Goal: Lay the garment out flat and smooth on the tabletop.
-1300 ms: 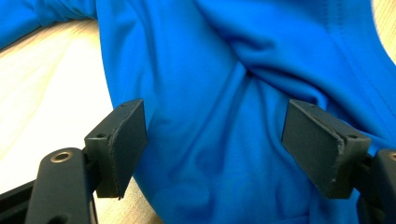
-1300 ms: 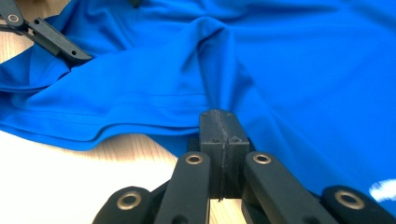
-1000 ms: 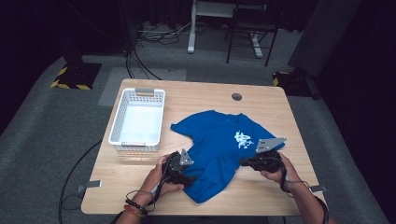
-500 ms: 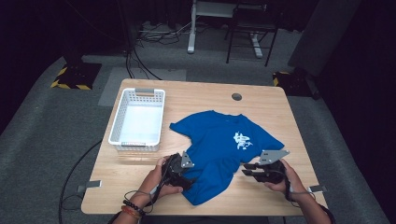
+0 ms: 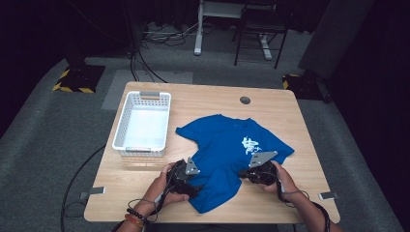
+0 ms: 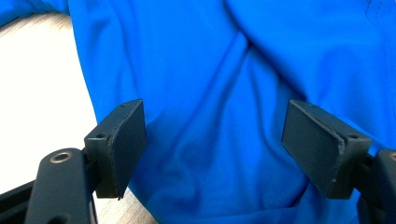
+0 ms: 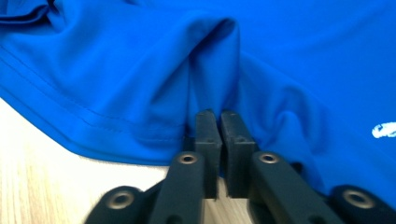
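- The blue T-shirt [image 5: 231, 154] is lying spread on the bench [image 5: 290, 111], its long axis running diagonally toward me.
- My right hand-held gripper [image 7: 219, 122] is clenching a fold near the hem.
- My left hand-held gripper [image 6: 212, 149] is hovering released over the cloth's near-left edge.

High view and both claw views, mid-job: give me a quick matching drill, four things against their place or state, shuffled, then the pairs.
Things:
1. left claw
2. right claw
3. white basket
4. blue T-shirt

States:
A. spread on the table, right of the basket
B. shut on a fold of the shirt's hem
C. open, jaws wide over the fabric
D. at the table's left, holding nothing

Pairs: 1-C, 2-B, 3-D, 4-A
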{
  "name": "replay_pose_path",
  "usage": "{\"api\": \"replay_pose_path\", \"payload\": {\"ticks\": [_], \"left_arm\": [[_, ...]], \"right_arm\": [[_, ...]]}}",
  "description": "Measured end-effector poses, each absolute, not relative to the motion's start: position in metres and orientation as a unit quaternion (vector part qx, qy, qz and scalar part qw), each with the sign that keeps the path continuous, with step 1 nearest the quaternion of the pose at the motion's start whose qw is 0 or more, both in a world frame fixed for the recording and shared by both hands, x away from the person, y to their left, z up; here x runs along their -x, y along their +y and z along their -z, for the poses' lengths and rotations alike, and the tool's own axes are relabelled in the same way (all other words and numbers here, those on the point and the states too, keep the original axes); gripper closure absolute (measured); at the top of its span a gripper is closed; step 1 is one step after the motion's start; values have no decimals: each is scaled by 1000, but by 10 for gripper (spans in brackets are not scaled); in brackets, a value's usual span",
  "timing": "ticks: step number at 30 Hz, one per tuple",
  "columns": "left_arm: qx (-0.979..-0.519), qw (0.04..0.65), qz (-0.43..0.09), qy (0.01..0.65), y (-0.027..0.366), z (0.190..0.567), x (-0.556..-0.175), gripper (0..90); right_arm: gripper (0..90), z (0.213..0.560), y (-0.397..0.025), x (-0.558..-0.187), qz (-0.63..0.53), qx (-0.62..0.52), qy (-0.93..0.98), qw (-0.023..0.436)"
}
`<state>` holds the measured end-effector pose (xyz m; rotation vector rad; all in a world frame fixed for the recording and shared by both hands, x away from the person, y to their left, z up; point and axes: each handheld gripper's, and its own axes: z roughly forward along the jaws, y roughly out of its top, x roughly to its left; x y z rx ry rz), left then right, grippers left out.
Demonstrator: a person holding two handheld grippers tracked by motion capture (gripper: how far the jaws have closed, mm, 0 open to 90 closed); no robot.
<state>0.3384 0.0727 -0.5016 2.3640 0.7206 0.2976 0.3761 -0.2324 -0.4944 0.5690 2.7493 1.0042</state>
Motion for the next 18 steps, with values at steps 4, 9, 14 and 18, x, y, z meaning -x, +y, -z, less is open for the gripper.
{"api": "replay_pose_path", "payload": {"ticks": [4, 9, 14, 18], "left_arm": [[-898, 319, -110, 283, 74, 502, -339, 215], [-893, 312, -133, 297, 73, 501, -337, 206], [-896, 309, -136, 288, 65, 500, -333, 205], [-905, 299, -141, 269, 54, 497, -328, 206]], "right_arm": [[885, 489, -248, -374, -324, -197, 922, 76], [885, 480, -285, -364, -326, -232, 914, 74], [886, 471, -323, -346, -328, -255, 906, 77], [885, 468, -346, -335, -329, -274, 901, 70]]}}
